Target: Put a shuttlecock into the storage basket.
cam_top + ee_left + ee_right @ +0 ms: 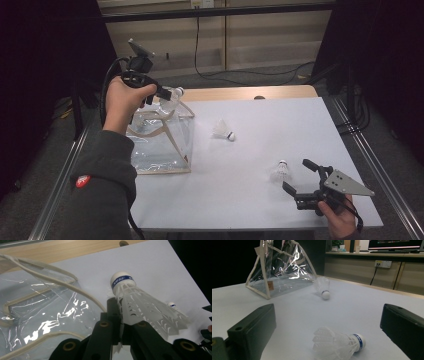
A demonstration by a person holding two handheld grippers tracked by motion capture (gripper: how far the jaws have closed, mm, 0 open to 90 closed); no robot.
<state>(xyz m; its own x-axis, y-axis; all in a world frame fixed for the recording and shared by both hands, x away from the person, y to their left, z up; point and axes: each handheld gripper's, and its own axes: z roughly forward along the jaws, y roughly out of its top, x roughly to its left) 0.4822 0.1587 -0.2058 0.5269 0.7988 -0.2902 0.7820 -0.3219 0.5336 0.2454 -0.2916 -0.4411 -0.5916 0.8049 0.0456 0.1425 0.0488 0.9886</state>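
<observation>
- Three shuttlecocks on show here, and one of them, the held shuttlecock [140, 307], is pinched by its feather skirt between the fingers of the left gripper [167, 95], which are closed down tight on it.
- Its white cork tip with the blue band sticks out past the fingertips, pointing away from the hand.
- That gripper is up in the air over the open top of the clear bag [160, 140], so the bag's cream-edged rim and handles sit just below and beside the fingers.
- The right gripper [300, 176] is low over the worktop [260, 200], fingers spread wide apart with nothing pinched.
- The near shuttlecock [337, 343] lies on its side on the worktop right in the gap between those fingers, not touching either one, cork toward the right-hand finger in the right gripper view.
- The far shuttlecock [323, 288] lies well beyond those fingertips, just beside the bag.
</observation>
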